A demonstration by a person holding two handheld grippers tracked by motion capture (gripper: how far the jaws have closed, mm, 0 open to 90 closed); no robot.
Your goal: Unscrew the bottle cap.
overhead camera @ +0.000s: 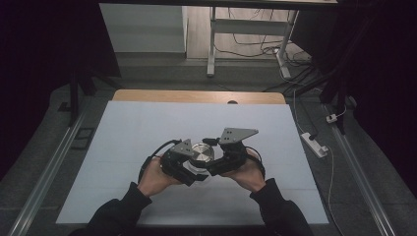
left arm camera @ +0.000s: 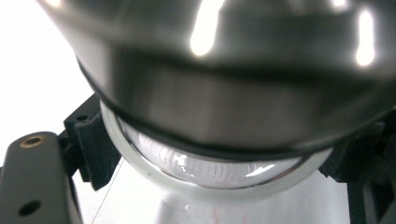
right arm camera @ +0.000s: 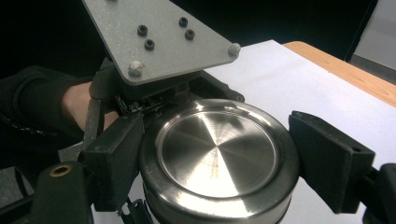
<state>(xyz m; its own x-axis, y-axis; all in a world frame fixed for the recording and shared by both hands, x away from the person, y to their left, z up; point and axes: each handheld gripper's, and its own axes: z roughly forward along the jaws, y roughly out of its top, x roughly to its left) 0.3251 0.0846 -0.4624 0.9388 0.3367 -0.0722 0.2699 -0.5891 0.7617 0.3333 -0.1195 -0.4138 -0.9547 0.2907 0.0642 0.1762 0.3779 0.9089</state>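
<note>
Near the worktop's front edge: left claw clenched on glass jar, right claw clamped around its steel lid.

High view: dim overall, the left and right margins falling to near black; the white table sheet is the brightest area, evenly lit, with soft shadow beneath the hands at lower centre. Left gripper view: the metal lid is very close and blurred, with streaks of overhead-lamp glare along the top edge; the upper left corner is overexposed to white. Right gripper view: sharper, a radial sheen on the lid at centre, the background dark at upper left.
</note>
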